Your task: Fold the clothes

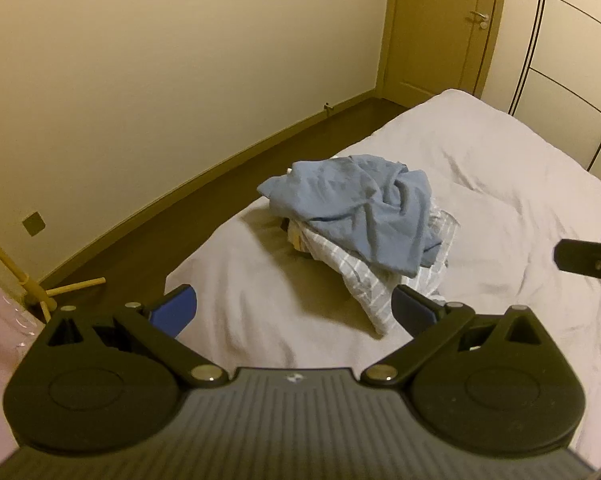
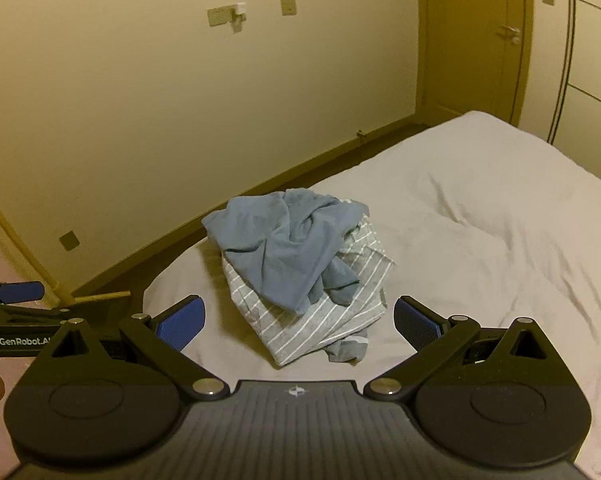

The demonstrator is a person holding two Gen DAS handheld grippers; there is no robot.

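1. Clothes lie in a crumpled heap on the white bed [image 2: 480, 208], near the bed corner closest to the wall. On top is a blue garment [image 2: 284, 240]; under it is a grey white-striped garment [image 2: 308, 320], spilling out on the camera side of the blue one. A bit of yellowish cloth shows at the heap's wall side in the left wrist view; what it is cannot be told.
2. Nothing in the heap is folded as it lies. Whether a folded stack sits elsewhere is out of view.
3. Left gripper [image 1: 294, 312]: fingers spread wide, holding nothing, hovering short of the heap. Right gripper [image 2: 298, 320]: fingers likewise spread and empty, the heap framed between them but beyond.
4. Handling judgement: both garments look like soft, light knit. They should drape and sag, offer no stiffness, and may drag the piece beneath along when lifted.
5. Hold judgement: the blue garment's loose edge on the camera side of the heap, hanging over the stripes, looks the most accessible. A thin edge or hem should pinch more cleanly than a bunched fold.
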